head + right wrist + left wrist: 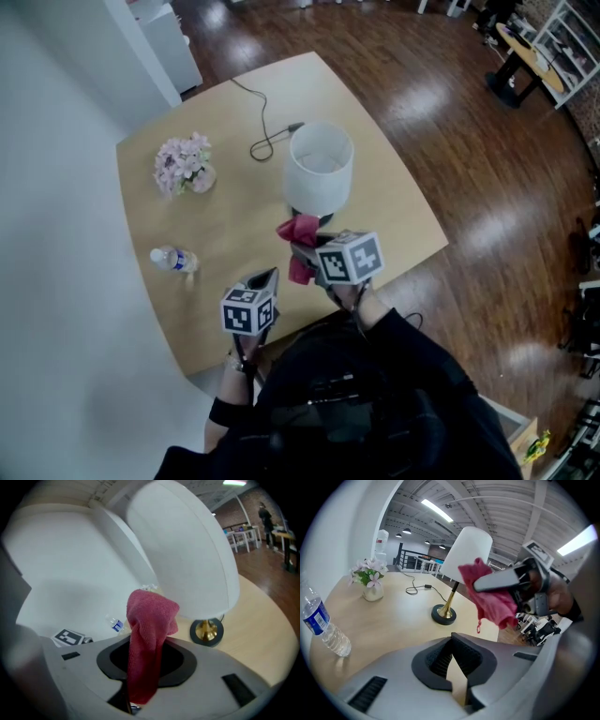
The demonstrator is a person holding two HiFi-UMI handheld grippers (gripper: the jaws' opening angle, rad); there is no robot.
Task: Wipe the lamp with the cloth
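Table (234,220): light wood with rounded corners. The near edge is hidden behind the person's dark sleeves and torso in the head view.

Table lamp (319,169): stands near the table's middle. From above, the white shade covers the stem and most of the base. The brass stem and round dark base (444,614) only show properly in the left gripper view. In the right gripper view the shade (183,555) fills the frame with its top cut off.

Right gripper (302,248): clamped on the red cloth (298,234), held up just beside the shade's lower edge on the near side. In its own view the cloth (147,639) drapes over the jaw gap and hides the pads. Can't tell whether the cloth touches the shade; in the left gripper view the cloth (492,597) only overlaps it.

Left gripper (265,278): jaws closed, nothing between them, only a thin wedge of tabletop showing through (455,665). It hangs over the near table edge, apart from the lamp.

Flower vase (185,167): pink and white blooms, left of the lamp.

Water bottle (174,260): lying on its side near the left edge, and half hidden behind the cloth in the right gripper view.

Power cable (262,122): loops away behind the lamp. The far end can't be made out.
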